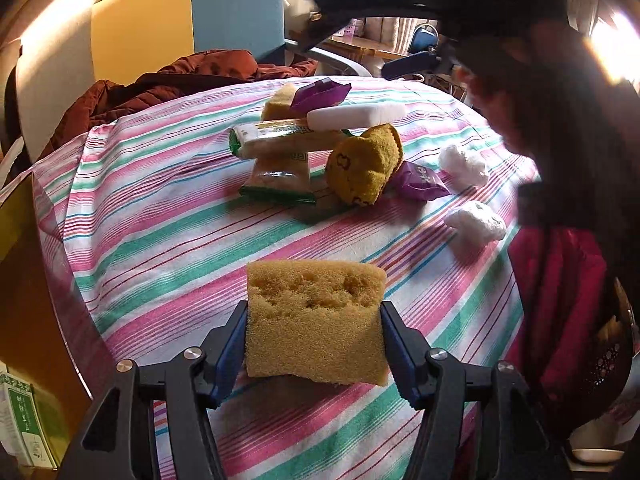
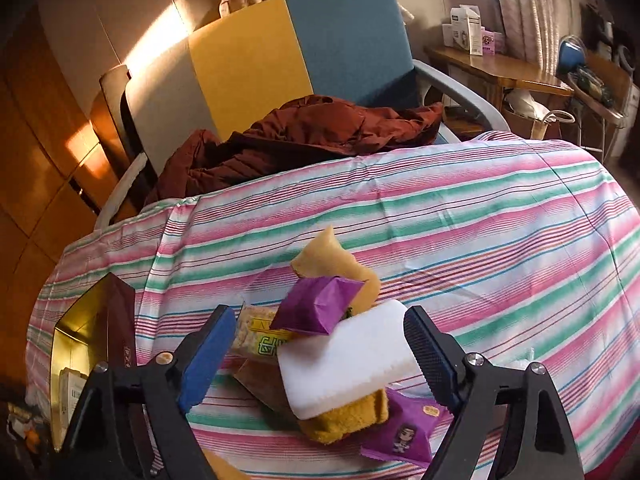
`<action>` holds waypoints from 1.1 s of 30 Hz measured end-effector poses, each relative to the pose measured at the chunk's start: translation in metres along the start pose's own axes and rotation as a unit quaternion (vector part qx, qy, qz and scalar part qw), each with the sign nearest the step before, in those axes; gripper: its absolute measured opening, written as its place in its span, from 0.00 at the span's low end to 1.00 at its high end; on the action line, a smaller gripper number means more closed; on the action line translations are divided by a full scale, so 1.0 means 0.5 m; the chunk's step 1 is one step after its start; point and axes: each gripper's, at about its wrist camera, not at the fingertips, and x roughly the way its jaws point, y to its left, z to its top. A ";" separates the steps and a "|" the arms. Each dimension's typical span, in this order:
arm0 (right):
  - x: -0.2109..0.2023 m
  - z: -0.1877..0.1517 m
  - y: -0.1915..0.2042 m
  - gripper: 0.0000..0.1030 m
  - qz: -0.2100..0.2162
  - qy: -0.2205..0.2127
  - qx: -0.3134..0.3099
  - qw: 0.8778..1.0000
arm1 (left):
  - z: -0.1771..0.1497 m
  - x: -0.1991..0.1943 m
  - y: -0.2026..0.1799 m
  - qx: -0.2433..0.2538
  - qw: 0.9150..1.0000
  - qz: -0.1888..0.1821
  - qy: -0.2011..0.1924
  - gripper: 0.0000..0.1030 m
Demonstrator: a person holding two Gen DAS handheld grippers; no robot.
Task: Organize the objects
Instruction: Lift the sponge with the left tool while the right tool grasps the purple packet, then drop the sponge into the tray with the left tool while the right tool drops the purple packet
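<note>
Sponge (image 1: 316, 322) in left tongs (image 1: 314, 344) — two purple packets (image 1: 322, 94) (image 1: 420, 180).

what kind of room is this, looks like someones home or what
Most likely a lived-in home room, perhaps a bedroom or living area. A striped cloth covers the work surface, a brown jacket lies on a blue and yellow armchair, and curtains hang by a sunlit window.

Striped cloth (image 2: 480, 216) covers the counter. Rust-brown jacket (image 2: 304, 136) lies heaped on a yellow-and-blue chair (image 2: 296, 44) behind it. Wooden side table (image 2: 496, 68) at far right carries 2 white boxes (image 2: 464, 28).
</note>
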 end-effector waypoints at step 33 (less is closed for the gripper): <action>-0.067 -0.057 0.179 0.42 0.097 -0.001 -0.115 0.989 | -0.036 -0.232 0.107 -0.071 0.992 0.025 -0.104 0.61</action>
